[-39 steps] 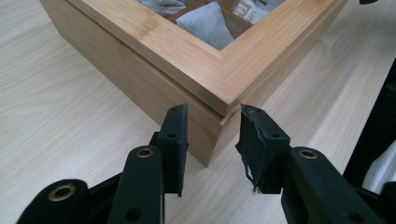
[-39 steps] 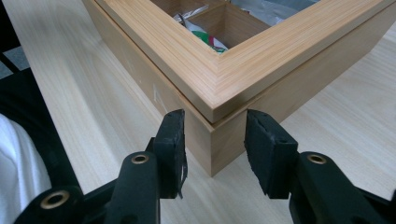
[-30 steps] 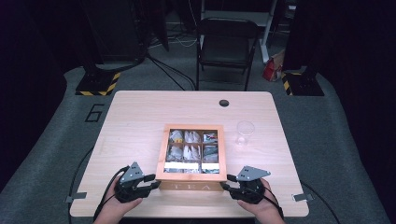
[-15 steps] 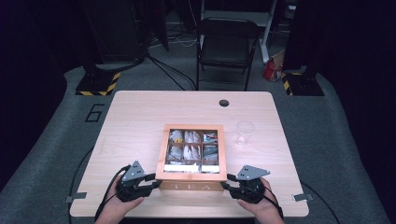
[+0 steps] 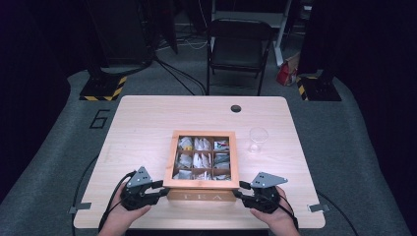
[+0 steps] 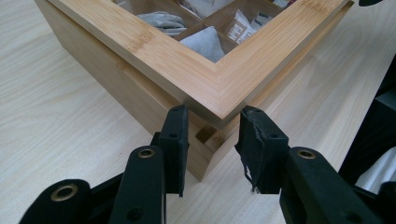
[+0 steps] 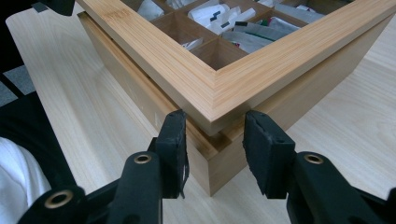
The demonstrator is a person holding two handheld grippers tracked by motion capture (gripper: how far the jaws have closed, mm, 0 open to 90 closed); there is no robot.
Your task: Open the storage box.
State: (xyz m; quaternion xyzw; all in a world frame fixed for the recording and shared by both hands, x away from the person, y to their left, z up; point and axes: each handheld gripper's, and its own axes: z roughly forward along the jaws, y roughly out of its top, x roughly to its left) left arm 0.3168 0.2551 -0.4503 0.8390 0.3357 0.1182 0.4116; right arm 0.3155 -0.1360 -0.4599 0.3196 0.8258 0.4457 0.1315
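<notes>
The wooden tea box (image 5: 204,160) sat near the front middle of the table (image 5: 147,123); the left gripper (image 6: 212,140) pinched its near left corner, under the lid; the right gripper (image 7: 215,142) pinched its near right corner the same way.

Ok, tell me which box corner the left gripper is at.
The near left corner, at the left end of the TEA-lettered front; left gripper grips it.
</notes>
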